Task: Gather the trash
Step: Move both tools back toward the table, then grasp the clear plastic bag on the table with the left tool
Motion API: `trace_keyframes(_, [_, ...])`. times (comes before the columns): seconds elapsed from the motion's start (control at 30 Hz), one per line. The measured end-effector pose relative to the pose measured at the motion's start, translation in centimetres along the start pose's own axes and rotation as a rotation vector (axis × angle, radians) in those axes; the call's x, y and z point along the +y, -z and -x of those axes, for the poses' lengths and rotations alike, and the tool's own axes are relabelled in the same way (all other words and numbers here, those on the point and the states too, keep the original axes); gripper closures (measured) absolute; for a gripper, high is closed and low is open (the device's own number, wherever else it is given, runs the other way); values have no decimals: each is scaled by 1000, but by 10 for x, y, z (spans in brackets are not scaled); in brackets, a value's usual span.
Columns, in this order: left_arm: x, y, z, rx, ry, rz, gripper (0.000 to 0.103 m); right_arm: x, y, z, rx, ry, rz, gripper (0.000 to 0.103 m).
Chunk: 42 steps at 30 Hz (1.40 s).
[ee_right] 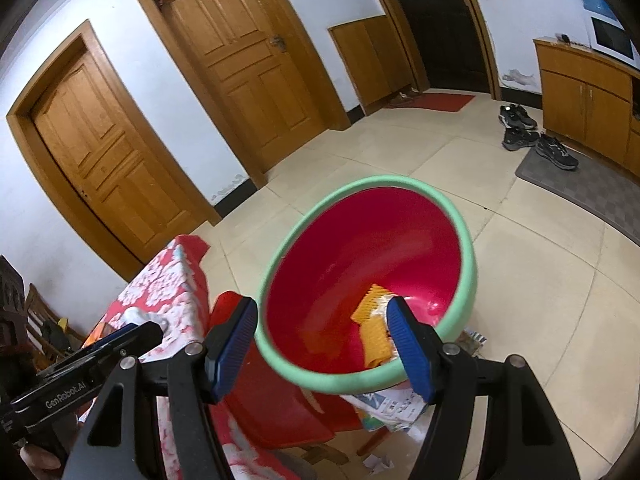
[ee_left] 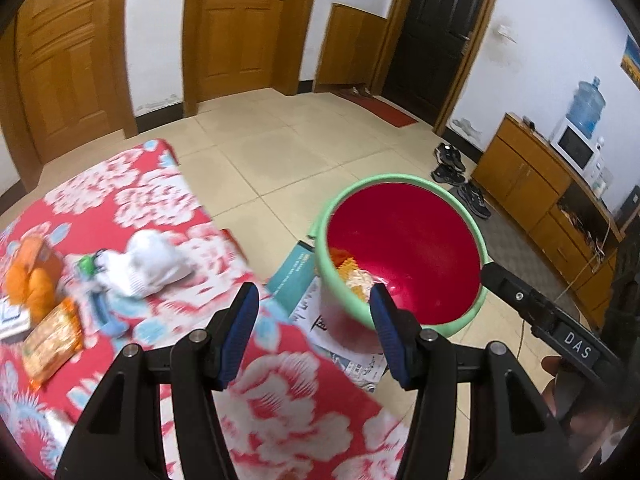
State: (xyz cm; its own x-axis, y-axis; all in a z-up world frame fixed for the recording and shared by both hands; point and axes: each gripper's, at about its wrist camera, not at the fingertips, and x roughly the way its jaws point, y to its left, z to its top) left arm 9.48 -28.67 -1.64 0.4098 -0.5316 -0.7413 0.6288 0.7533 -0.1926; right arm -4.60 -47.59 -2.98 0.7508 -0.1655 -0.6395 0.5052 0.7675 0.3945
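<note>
The left hand-held gripper [ee_left: 314, 336] is spread and empty. The right hand-held gripper [ee_right: 322, 348] straddles the basin's [ee_right: 466, 288] near green rim, pads not clearly pressing. Orange wrappers [ee_right: 374, 334] lie inside (lower centre); a white wad [ee_left: 150, 266] sits left on the floral surface [ee_left: 280, 408].

Both views bright, even indoor light, source not visible. Soft shadows only.

Left wrist view: heavy motion blur on the floral tablecloth [ee_left: 132, 200], white crumpled tissue [ee_left: 150, 262] and snack wrappers left of the basin [ee_left: 344, 280]; basin rim smeared too. Far doors fairly sharp.

Right wrist view: basin rim [ee_right: 470, 264] blurred, pink interior w/ small glare spot near its bottom right. Wooden doors [ee_right: 248, 76] behind basin crisp.

Strong fisheye bend in both: door frames curve, black vignette at corners. Gripper bodies up close, dark, slightly soft. Dark doorway [ee_left: 440, 36] beyond basin underexposed, no detail.
</note>
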Motion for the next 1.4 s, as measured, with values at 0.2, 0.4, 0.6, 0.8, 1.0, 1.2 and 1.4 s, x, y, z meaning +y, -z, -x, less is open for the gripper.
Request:
trace_keyframes(0.2, [27, 13, 27, -24, -40, 54, 45, 27, 10, 7, 14, -41, 35, 33])
trace_keyframes(0.4, [61, 33, 52, -30, -96, 124, 45, 54, 22, 13, 23, -74, 78, 32])
trace_keyframes(0.6, [96, 60, 71, -7, -159, 224, 45, 78, 34, 18, 41, -112, 122, 32])
trace_keyframes(0.8, [125, 89, 86, 8, -231, 346, 45, 95, 46, 21, 55, -143, 147, 31])
trace_keyframes(1.0, [141, 108, 83, 47, -264, 415, 45, 103, 56, 25, 66, -164, 161, 31])
trace_keyframes(1.2, [151, 113, 72, 63, -291, 455, 45, 103, 59, 23, 80, -164, 157, 31])
trace_keyframes(1.4, [161, 113, 61, 62, -283, 484, 45, 103, 61, 19, 97, -162, 155, 31])
